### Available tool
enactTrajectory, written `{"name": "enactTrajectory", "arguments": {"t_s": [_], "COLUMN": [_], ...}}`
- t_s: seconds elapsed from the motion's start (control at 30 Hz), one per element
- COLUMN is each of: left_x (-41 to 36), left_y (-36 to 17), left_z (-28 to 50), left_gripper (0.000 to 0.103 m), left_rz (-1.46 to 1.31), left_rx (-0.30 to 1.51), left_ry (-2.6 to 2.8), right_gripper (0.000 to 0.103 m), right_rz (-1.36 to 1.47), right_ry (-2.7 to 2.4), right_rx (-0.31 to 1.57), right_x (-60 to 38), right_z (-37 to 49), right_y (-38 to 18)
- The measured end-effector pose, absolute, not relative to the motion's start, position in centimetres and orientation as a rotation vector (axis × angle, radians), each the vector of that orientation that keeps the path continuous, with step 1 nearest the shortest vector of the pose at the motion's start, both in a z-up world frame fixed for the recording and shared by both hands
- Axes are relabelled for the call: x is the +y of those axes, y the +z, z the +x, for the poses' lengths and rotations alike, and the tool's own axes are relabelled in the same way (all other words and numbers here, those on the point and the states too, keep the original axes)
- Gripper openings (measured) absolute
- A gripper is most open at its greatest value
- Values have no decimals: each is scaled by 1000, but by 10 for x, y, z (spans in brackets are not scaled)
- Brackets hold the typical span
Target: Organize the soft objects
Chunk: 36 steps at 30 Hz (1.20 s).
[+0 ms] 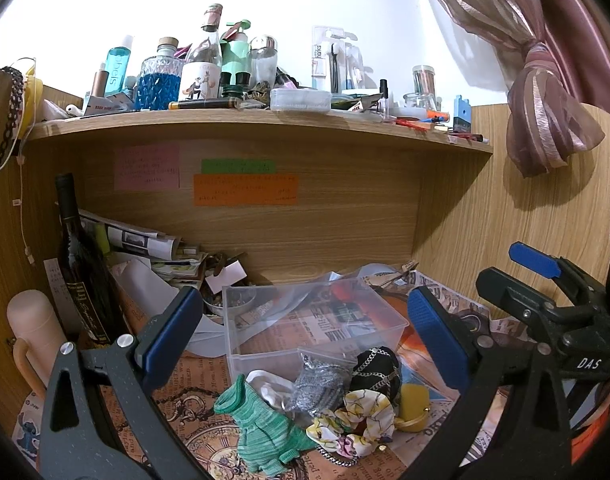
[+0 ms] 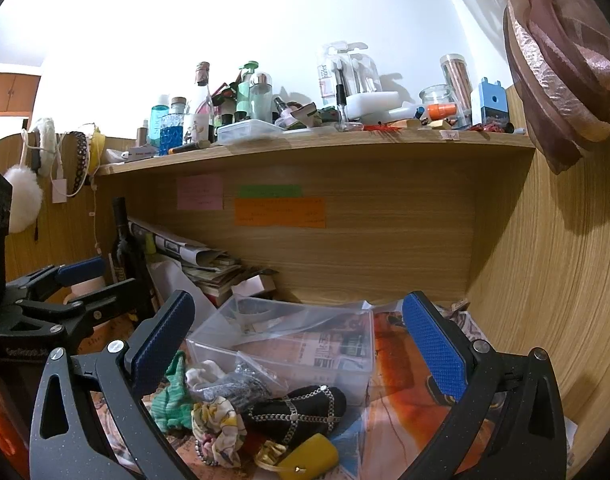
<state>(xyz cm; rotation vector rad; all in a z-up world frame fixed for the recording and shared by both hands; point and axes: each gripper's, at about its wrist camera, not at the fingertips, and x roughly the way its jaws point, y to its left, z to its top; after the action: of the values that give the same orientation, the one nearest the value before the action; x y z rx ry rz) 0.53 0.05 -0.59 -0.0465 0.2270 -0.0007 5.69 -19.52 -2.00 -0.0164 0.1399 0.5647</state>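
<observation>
We see left gripper (image 1: pixel 305 336) spread wide, holding nothing; right gripper (image 2: pixel 299 340) same. Soft pile on desk just in front of clear bin (image 1: pixel 265 356): green glove (image 1: pixel 261 428), floral scrunchie (image 1: pixel 357 420), black chained pouch (image 2: pixel 301 408), silver item (image 1: pixel 319 386), probably mesh pouch. Bin looks unfilled.

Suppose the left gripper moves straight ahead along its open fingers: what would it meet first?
Probably the clear plastic box, which sits directly between the fingers of the left gripper, just beyond the pile of soft items. If the path runs lower, the grey glittery pouch would come first; depth is unclear.
</observation>
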Motion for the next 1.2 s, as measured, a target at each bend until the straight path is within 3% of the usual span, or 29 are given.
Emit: {"name": "enactTrajectory", "arguments": {"t_s": [1.2], "left_x": [4], "left_y": [-4], "left_z": [1], "left_gripper": [103], "left_rz": [-40], "left_rx": [211], "left_ry": [8], "right_gripper": [103], "right_rz": [-13], "right_ry": [574], "right_rx": [130], "right_x": [-191], "right_z": [52], "right_y": [-18]}}
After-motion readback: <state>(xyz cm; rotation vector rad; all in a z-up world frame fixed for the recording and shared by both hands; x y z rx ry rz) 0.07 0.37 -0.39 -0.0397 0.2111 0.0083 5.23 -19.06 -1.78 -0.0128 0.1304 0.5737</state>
